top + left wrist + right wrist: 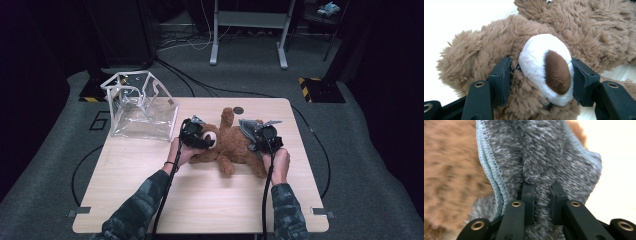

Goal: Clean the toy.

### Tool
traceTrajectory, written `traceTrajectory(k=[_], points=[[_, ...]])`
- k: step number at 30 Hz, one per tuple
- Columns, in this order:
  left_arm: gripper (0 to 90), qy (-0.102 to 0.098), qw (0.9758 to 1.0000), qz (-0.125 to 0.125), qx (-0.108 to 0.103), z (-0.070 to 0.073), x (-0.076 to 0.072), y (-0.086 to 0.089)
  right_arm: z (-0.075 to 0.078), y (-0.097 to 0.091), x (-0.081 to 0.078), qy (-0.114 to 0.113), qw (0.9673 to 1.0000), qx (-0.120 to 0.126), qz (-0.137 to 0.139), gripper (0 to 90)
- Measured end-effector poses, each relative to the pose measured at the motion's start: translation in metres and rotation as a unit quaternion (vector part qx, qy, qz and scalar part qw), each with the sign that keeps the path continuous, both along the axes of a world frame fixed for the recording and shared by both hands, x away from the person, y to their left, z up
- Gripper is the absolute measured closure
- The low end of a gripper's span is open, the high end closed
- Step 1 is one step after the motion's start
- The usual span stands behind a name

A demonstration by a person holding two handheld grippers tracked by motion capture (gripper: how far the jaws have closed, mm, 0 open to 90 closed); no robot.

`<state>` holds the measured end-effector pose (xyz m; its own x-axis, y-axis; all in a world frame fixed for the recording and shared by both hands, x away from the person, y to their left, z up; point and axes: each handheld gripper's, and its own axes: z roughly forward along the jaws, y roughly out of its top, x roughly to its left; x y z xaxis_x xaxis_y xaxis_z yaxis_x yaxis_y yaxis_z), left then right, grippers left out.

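Brown plush: a teddy bear (235, 145) lies on its back near the middle of the worktop (200, 195), head toward the left, one limb raised toward the far edge.
Muzzle: white with a dark brown nose (556, 72), seen close in the left gripper view.
Left hand-held gripper (192, 134): clamped on the bear's head; its two black jaws press against the white muzzle from either side, with fur bulging around them in the left gripper view (541, 75).
Right hand-held gripper (264, 136): closed tight on a fold of grey fleece cloth (541, 170); in the right gripper view (541, 202) the jaws stand close together with only the pinched fabric between them.
Grey cloth: fuzzy, edged with a pale blue stitched border (491, 175); it lies against the bear's lower body on the right, where the brown fur shows blurred just beside it.
Hands: the left hand (181, 152) and the right hand (277, 162) each hold a gripper body, sleeves in a dark patterned fabric, cables trailing back toward the near edge.
Clear bag: a transparent plastic pouch (140, 105) with white edging stands open at the far left corner of the worktop, apart from the bear.
Worktop: pale wood, with a small dark round mark (238, 110) near the far edge just beyond the bear's raised limb.
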<state>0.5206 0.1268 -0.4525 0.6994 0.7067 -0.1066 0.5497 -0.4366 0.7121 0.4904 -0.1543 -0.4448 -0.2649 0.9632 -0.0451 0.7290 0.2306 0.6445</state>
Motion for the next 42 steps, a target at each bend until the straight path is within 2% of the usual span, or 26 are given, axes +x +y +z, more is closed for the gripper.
traceTrajectory(k=[4,5,6,8,9,10,11,12,13,14,15,16,17,18,19,20,21,24,28,29,30,31,33,35,39,42], points=[[40.0,0.002,1.0,0.001,0.002,0.001,0.0,0.0,-0.008,-0.008,0.006,0.02,0.9997,0.004,-0.012,77.3],[40.0,0.003,1.0,0.002,0.003,0.001,0.002,0.0,0.001,-0.008,0.002,0.006,0.9998,-0.001,-0.02,77.2],[39.9,0.003,1.0,0.002,0.003,0.001,0.002,0.0,0.001,-0.008,0.002,0.006,0.9998,-0.001,-0.02,77.2],[39.9,0.012,0.9999,0.001,-0.001,0.002,0.005,0.001,0.018,-0.002,-0.004,-0.027,0.9995,0.004,-0.017,77.2],[39.9,0.018,0.9998,0.004,-0.003,0.002,0.008,0.0,0.035,0.012,-0.012,-0.05,0.9987,0.007,0.005,77.1],[39.8,0.019,0.9998,0.003,-0.002,0.003,0.009,0.0,0.042,0.021,-0.014,-0.06,0.9979,0.005,0.023,77.0],[39.8,0.019,0.9998,0.003,-0.002,0.003,0.009,0.0,0.047,0.032,-0.017,-0.067,0.9971,0.009,0.036,77.1],[39.8,0.021,0.9998,0.005,0.001,0.004,0.01,-0.001,0.047,0.032,-0.017,-0.067,0.9971,0.009,0.036,77.1],[39.8,0.02,0.9998,0.004,-0.001,0.003,0.011,-0.002,0.05,0.043,-0.018,-0.069,0.9961,0.013,0.054,77.1],[39.8,0.023,0.9997,0.004,-0.002,0.003,0.012,-0.002,0.05,0.055,-0.018,-0.065,0.9951,0.014,0.073,77.1],[39.8,0.025,0.9997,0.006,-0.003,0.003,0.013,-0.001,0.047,0.067,-0.017,-0.056,0.9949,0.004,0.084,77.2],[39.8,0.025,0.9997,0.004,-0.004,0.003,0.014,-0.001,0.041,0.076,-0.015,-0.051,0.9946,-0.015,0.089,77.2],[39.8,0.031,0.9995,0.005,-0.01,0.002,0.016,0.001,0.027,0.08,-0.007,-0.043,0.9947,-0.035,0.086,77.7],[39.8,0.031,0.9995,0.005,-0.01,0.002,0.016,0.001,0.027,0.08,-0.007,-0.043,0.9947,-0.035,0.086,77.7],[39.8,0.034,0.9993,0.005,-0.016,0.001,0.018,0.002,0.02,0.068,-0.002,-0.038,0.9965,-0.004,0.074,77.9],[39.9,0.034,0.9993,0.005,-0.016,0.001,0.018,0.002,0.02,0.068,-0.002,-0.038,0.9965,-0.004,0.074,77.9],[39.9,0.034,0.9992,0.005,-0.02,0.001,0.019,0.001,0.02,0.058,-0.001,-0.031,0.9972,0.015,0.067,78.0],[39.9,0.037,0.9992,0.005,-0.015,0.002,0.019,0.001,0.022,0.055,-0.002,-0.032,0.9974,0.01,0.064,77.9],[39.9,0.041,0.9989,0.008,-0.02,0.001,0.021,0.002,0.034,0.065,-0.008,-0.047,0.9965,0.029,0.063,77.6],[39.9,0.047,0.9986,0.007,-0.022,0.002,0.021,0.003,0.034,0.075,-0.009,-0.047,0.9941,0.042,0.088,77.6],[39.9,0.047,0.9986,0.007,-0.022,0.002,0.021,0.003,0.034,0.075,-0.009,-0.047,0.9941,0.042,0.088,77.6],[40.0,0.041,0.9989,0.006,-0.021,0.001,0.021,0.003,0.025,0.083,-0.006,-0.039,0.995,0.013,0.091,77.8],[40.0,0.041,0.9989,0.004,-0.021,0.001,0.021,0.004,0.021,0.083,-0.005,-0.037,0.9956,0.003,0.086,78.0],[40.0,0.04,0.9989,0.001,-0.023,0.001,0.022,0.004,0.017,0.066,-0.004,-0.038,0.9963,0.021,0.074,78.2],[39.9,0.038,0.9988,0.004,-0.031,0.0,0.022,0.005,0.016,0.042,-0.008,-0.04,0.9981,0.013,0.044,78.1],[38.4,0.023,0.9992,-0.001,-0.032,0.002,0.02,0.005,0.012,0.029,-0.006,-0.032,0.9985,0.025,0.038,78.0]])
